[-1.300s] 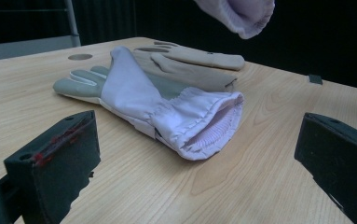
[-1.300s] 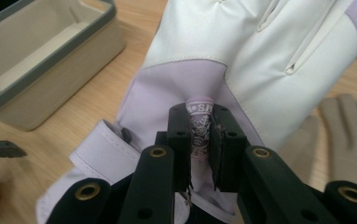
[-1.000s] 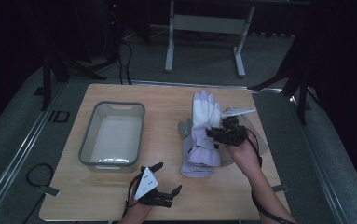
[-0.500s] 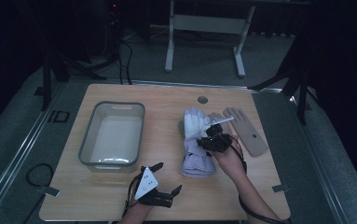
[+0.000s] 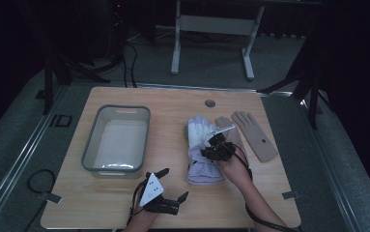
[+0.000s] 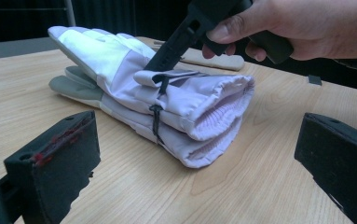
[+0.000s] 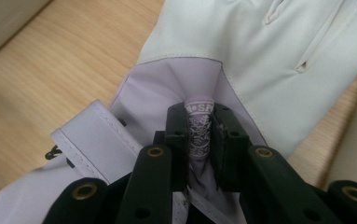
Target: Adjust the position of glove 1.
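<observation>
A pair of white-and-lilac ski gloves point(image 5: 203, 152) lies stacked mid-bench, and the right tongs point(image 7: 199, 135) are pinched shut on a fold of the top glove's fabric. The left tongs point(image 6: 190, 158) wait open near the cuffs. A tan glove point(image 5: 255, 135) lies beside; the bin point(image 5: 117, 140) looks empty, so probably nothing is stowed yet.

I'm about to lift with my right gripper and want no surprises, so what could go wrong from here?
1. The right gripper pinches only a small fold of the top lavender ski glove; the fabric may slip out.
2. Two gloves lie stacked, and their cords hang close together, so the lower glove might drag along.
3. The tan glove lies beside the stack and could get nudged.
</observation>
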Motion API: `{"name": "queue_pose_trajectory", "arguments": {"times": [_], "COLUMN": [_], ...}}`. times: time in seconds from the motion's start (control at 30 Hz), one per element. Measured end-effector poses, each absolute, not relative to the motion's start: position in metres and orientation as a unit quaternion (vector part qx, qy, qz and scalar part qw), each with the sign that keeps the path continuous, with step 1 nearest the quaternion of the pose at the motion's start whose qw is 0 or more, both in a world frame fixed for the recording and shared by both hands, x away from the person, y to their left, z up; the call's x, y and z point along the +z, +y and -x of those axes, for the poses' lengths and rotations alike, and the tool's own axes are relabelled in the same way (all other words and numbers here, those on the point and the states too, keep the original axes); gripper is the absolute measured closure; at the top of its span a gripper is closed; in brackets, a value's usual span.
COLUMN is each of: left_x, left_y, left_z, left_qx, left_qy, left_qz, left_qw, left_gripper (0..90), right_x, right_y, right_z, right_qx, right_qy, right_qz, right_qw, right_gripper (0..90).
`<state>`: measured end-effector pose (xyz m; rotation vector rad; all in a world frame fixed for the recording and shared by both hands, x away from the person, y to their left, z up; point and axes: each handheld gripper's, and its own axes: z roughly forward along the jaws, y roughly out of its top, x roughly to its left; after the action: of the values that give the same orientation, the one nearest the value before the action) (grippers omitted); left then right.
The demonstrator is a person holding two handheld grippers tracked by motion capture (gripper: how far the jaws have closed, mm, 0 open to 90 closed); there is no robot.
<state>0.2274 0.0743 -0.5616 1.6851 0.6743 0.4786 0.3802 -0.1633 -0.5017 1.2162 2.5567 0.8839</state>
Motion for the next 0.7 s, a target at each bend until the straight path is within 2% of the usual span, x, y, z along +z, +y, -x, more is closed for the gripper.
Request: {"name": "queue_pose_trajectory", "arguments": {"times": [0.13,0.23,0.43,0.5,0.53,0.6,0.63,0.7], "left_x": [-0.562,-0.561,-0.561,-0.561,-0.561,-0.561,-0.561,-0.56], "left_y": [0.074,0.075,0.073,0.073,0.072,0.072,0.072,0.071], "left_z": [-0.227,-0.227,-0.228,-0.228,-0.229,-0.229,-0.23,-0.231], "left_qx": [0.207,0.207,0.207,0.207,0.208,0.206,0.202,0.193], "left_qy": [0.29,0.29,0.29,0.29,0.297,0.298,0.303,0.307], "left_qz": [-0.724,-0.724,-0.727,-0.729,-0.728,-0.73,-0.733,-0.736], "left_qw": [0.591,0.591,0.586,0.585,0.582,0.58,0.574,0.572], "left_gripper": [0.0,0.0,0.0,0.0,0.0,0.0,0.0,0.0], "right_x": [-0.502,-0.499,-0.482,-0.478,-0.472,-0.471,-0.469,-0.469], "right_y": [-0.164,-0.165,-0.183,-0.187,-0.197,-0.201,-0.213,-0.219], "right_z": [-0.382,-0.381,-0.375,-0.373,-0.369,-0.368,-0.363,-0.36], "right_qx": [0.301,0.308,0.337,0.344,0.359,0.368,0.39,0.405], "right_qy": [0.86,0.861,0.85,0.848,0.841,0.838,0.836,0.834], "right_qz": [-0.403,-0.394,-0.388,-0.387,-0.385,-0.383,-0.37,-0.361], "right_qw": [0.086,0.094,0.115,0.117,0.125,0.123,0.108,0.102], "right_gripper": [77.0,70.4,44.7,43.8,35.6,35.3,24.0,20.6]}}
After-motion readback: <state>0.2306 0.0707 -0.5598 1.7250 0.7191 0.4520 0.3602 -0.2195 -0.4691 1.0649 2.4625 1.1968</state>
